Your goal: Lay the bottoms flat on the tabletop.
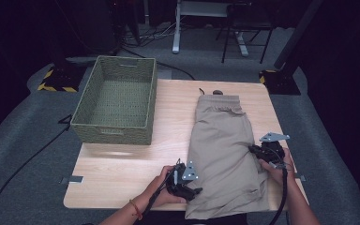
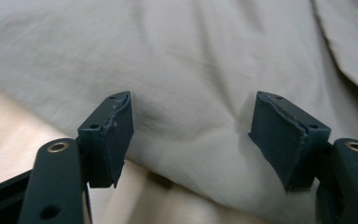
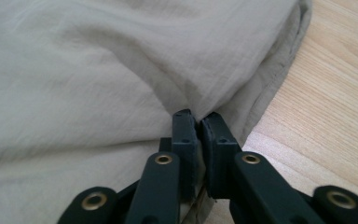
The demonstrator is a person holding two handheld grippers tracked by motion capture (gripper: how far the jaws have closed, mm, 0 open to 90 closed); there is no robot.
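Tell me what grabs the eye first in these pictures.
Beige shorts lie spread on the right half of the table, waistband at the far end. The right tool pinches a fold near their right edge, while the left tool stands open at their left hem. A green woven basket sits on the far left of the table.
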